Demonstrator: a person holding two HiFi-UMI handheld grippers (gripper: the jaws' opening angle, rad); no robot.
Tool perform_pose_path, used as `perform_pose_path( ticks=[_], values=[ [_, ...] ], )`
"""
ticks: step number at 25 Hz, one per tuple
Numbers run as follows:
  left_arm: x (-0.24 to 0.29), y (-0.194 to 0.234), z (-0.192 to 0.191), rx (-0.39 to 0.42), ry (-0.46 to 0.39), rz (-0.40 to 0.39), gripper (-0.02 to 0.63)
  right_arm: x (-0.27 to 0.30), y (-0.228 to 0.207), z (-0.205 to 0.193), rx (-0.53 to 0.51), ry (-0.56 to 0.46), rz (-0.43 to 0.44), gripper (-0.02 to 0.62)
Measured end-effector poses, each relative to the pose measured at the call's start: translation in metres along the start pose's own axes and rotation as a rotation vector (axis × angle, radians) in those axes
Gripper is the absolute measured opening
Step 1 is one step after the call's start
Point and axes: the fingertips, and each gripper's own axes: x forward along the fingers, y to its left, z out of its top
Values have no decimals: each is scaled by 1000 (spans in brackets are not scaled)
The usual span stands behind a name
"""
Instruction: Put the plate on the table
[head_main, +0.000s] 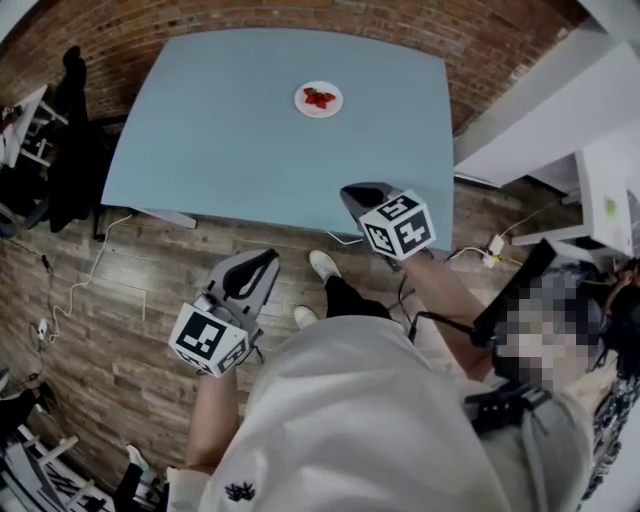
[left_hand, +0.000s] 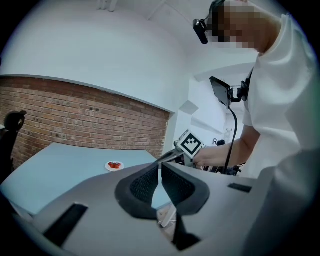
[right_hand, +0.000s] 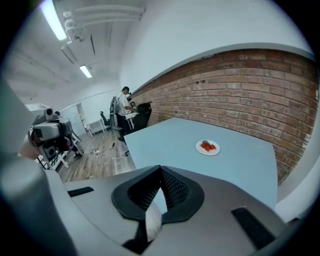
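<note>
Seen from above, a person in a white top holds two grey grippers out over a wood-plank floor (head_main: 120, 300). The left gripper (left_hand: 160, 163), nearer the body, has its jaws pressed together at the tips, with nothing between them. The right gripper (right_hand: 160, 169), further out at the near edge of a pale blue table (head_main: 220, 160), is likewise closed tight and empty. Well beyond both, toward the table's far side, a small white plate (head_main: 318, 99) rests flat on the tabletop with red pieces of food on it — touched by neither gripper. A brick wall (head_main: 300, 15) runs behind.
</note>
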Motion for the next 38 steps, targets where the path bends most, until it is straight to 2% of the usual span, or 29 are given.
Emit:
perform_pose_path(
  ticks=[9, 18, 23, 38],
  values=[
    [-4, -31, -8, 16, 1, -54, 2, -60, 67, 4, -131, -79, 46, 8],
    [-14, -42, -14, 38, 21, -56, 2, -83, 111, 8, -211, -128, 85, 8],
    [-15, -42, -16, 35, 16, -53, 2, -87, 120, 11, -235, -138, 100, 8],
    [-4, -43, -17, 24, 28, -53, 2, -89, 115, 7, -261, -130, 107, 8]
  ],
)
